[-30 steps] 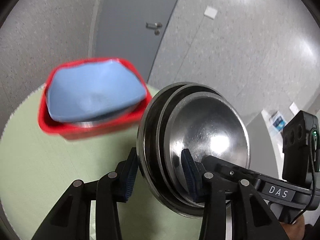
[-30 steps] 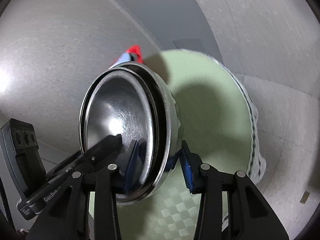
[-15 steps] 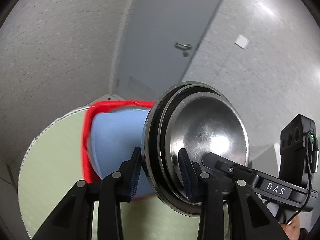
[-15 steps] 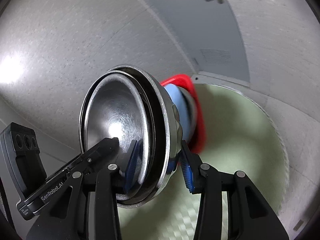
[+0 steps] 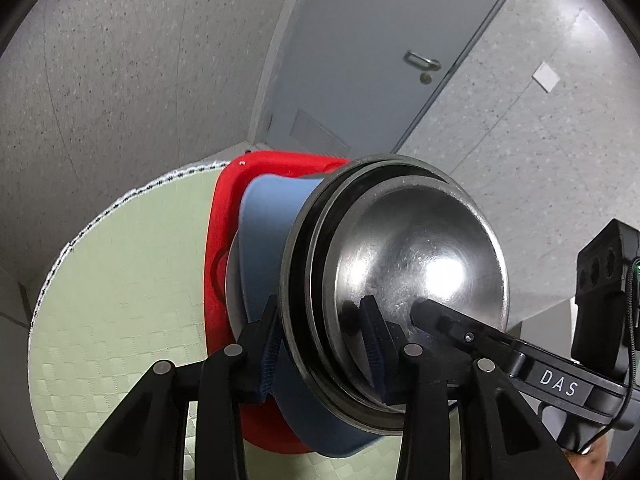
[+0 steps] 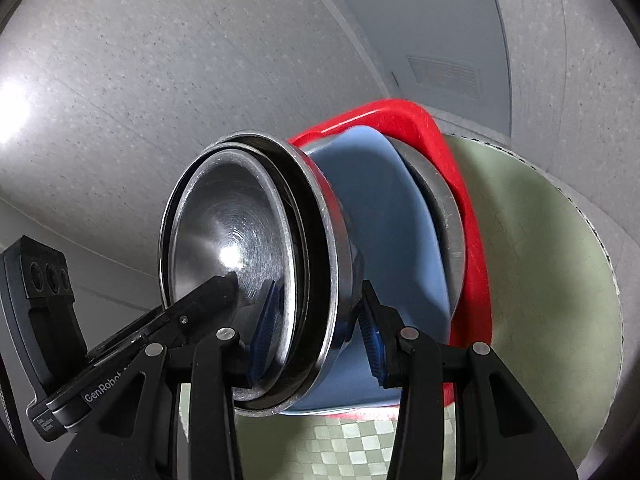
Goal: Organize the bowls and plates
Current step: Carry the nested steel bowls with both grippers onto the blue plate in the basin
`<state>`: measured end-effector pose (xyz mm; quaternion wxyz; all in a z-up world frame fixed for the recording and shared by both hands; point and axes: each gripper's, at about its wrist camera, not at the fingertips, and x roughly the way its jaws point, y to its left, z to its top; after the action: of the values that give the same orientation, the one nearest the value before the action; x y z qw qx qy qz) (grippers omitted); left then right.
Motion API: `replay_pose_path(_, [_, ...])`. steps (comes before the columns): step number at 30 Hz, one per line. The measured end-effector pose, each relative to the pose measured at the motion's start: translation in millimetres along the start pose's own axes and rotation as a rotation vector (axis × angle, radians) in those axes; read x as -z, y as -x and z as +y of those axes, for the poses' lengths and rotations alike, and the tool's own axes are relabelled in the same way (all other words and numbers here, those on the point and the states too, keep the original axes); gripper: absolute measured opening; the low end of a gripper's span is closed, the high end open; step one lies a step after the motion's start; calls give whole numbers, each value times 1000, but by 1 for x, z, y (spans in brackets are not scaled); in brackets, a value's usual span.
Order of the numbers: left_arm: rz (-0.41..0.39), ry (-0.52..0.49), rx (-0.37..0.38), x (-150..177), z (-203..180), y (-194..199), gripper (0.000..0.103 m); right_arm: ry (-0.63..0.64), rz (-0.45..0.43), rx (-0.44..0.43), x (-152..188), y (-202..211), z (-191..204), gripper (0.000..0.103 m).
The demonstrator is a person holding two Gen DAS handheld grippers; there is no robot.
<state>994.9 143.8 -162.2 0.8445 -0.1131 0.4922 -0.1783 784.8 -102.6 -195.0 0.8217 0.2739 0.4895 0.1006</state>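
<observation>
Both grippers hold one stack of nested steel bowls (image 5: 416, 280) by opposite rims. My left gripper (image 5: 320, 344) is shut on the near rim in the left wrist view. My right gripper (image 6: 316, 320) is shut on the opposite rim of the steel bowls (image 6: 232, 248). The stack sits just over a blue plate (image 5: 268, 232) that lies in a red tray (image 5: 224, 216). The blue plate (image 6: 384, 216) and the red tray (image 6: 456, 184) also show in the right wrist view. A steel dish rim (image 6: 444, 208) shows under the blue plate.
The red tray stands on a round table with a pale green checked cloth (image 5: 120, 280), near its far edge. The cloth also shows in the right wrist view (image 6: 552, 280). A grey door (image 5: 384, 52) and speckled floor lie beyond.
Both grippers have carried the bowl stack toward the red tray; the tray and blue plate now sit directly behind the stack and look much closer.
</observation>
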Motion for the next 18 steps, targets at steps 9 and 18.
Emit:
replay_pose_path(9, [19,-25,-18,-12,-10,-20,38,0,22,77,-6,-4,7,43])
replay_pose_path(18, [-2,-40,-4,-9,-12,-11,51,-11,-12,111,-7,9,11,58])
